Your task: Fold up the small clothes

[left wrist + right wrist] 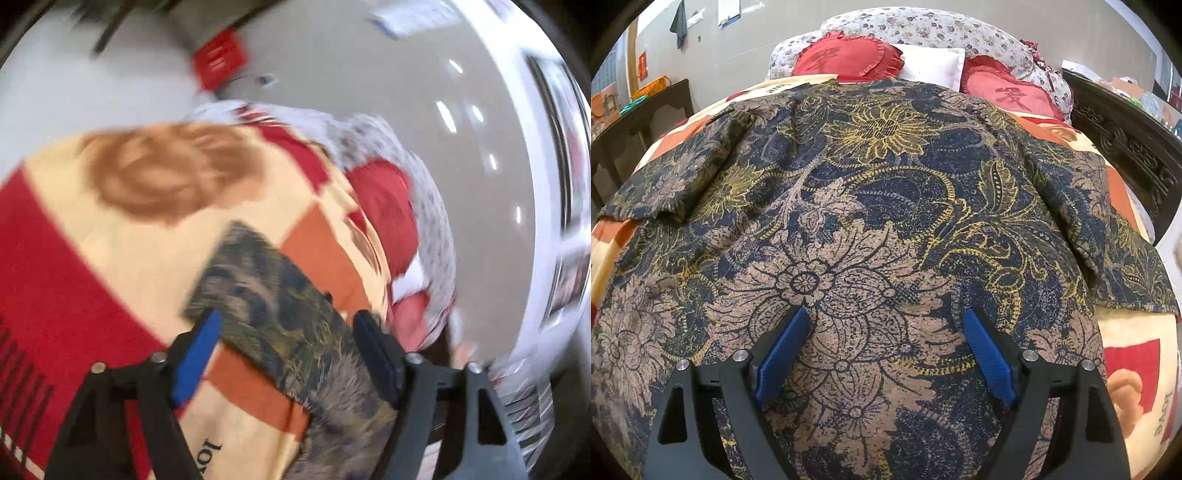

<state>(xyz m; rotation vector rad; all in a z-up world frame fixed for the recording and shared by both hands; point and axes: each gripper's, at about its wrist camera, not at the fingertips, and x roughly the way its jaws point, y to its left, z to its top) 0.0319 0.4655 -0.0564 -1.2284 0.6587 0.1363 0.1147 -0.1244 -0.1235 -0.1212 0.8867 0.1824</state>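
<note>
Nearest the lens in the right wrist view, the right gripper [884, 350] hangs with its jaws spread and empty directly over the floral garment [886, 206], a dark blue, tan and yellow print spread nearly flat on the bed's blanket [1134, 354]. The garment runs from 6 o'clock under the jaws to its far edge at 12 o'clock, with its sleeves reaching out toward 9 and 3 o'clock, so its long axis appears to lie along the pointing line of this gripper. In the blurred left wrist view, the left gripper [288, 354] shows its jaws parted with nothing pressed between them; one squared end of the garment, apparently a sleeve, lies just ahead and below, slanting from 11 o'clock down to 5 o'clock. Judged from both views, the right hand sits over the body of the cloth and the left nearer a side part. Legible writing: "love" on the blanket, and one character stitched on each red heart cushion [849, 55] near the white pillow [932, 68] at 12 o'clock; no brand label can be made out.
</note>
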